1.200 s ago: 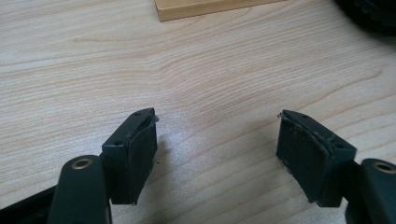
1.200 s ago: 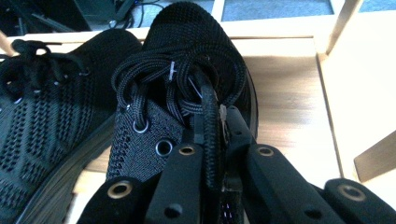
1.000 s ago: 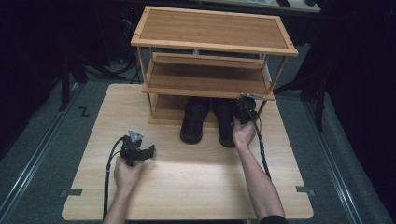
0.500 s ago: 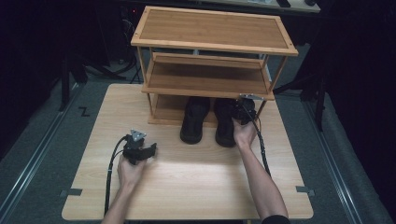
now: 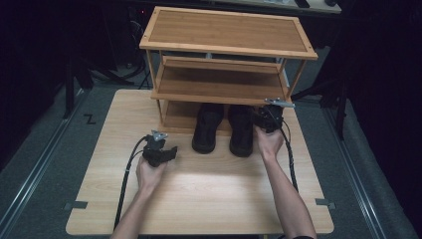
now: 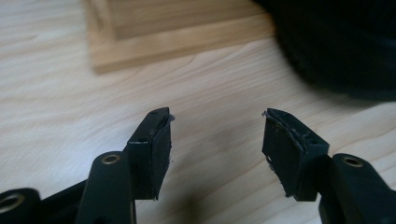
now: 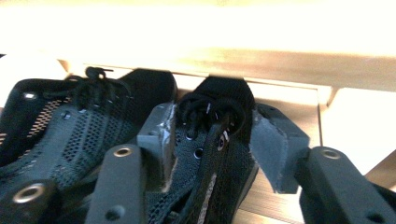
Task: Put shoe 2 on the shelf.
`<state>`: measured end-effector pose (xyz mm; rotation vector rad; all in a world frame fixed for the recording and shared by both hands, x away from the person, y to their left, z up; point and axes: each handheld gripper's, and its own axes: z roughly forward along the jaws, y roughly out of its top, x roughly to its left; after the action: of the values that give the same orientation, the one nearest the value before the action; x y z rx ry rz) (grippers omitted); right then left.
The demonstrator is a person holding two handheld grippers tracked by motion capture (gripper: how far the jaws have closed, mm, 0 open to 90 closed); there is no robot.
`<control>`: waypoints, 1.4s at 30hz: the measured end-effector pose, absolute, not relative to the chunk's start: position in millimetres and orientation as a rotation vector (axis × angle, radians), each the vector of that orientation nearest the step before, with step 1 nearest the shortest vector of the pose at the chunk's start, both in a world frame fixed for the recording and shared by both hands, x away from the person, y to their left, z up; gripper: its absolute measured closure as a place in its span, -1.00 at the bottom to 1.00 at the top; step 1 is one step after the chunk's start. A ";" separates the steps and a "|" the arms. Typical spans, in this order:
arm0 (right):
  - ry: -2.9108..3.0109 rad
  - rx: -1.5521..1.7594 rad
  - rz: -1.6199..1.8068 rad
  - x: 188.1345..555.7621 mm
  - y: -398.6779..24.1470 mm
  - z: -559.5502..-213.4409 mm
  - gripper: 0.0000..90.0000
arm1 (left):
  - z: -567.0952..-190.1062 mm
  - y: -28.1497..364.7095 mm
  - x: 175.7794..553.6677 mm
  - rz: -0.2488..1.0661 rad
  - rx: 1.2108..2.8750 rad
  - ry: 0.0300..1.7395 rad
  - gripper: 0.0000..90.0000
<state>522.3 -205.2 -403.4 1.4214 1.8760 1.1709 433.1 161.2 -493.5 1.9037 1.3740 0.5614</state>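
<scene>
I have two black shoes side by side on the wooden surface (image 5: 209, 199), toes tucked under the lowest shelf of the bamboo rack (image 5: 224, 89) and heels toward me. Each shoe's long axis runs front to back, straight into the rack. The right shoe (image 5: 242, 132) sits just beside the left shoe (image 5: 208, 128), with a thin strip of bare wood between them.

My right claw (image 5: 266, 119) is at the right shoe's outer side, close under the rack's middle shelf edge, so I have little headroom there. In the right gripper view its jaws have just been opening and stand apart around the shoe's laced top (image 7: 212, 135); the left pad looks very near the mesh, the right pad clear of it, and I cannot tell whether either touches.

My left claw (image 5: 160, 152) is over open surface, left of the left shoe and well apart from it, with plenty of room around it. Its jaws have just been closing a little yet stand fairly wide with nothing between them (image 6: 215, 135).

The shoes' toes are hidden in shadow beneath the shelf. In the left gripper view the left shoe is a dark blur cut off at the upper right.
</scene>
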 end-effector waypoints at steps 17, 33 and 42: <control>1.917 1.426 1.125 504.3 -240.6 -415.4 0.72 | -479.5 132.7 455.0 0.534 1.928 1.312 0.01; 2.040 1.535 0.946 513.1 -241.3 -467.8 0.71 | -477.1 108.3 495.7 0.567 1.930 1.366 0.11; 2.054 1.553 0.983 519.1 -229.3 -474.4 0.73 | -478.4 107.9 504.5 0.491 1.892 1.396 0.16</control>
<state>519.1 -229.3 -474.4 1.5533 2.0537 0.9830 504.5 107.9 -478.4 1.8923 1.3959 0.4914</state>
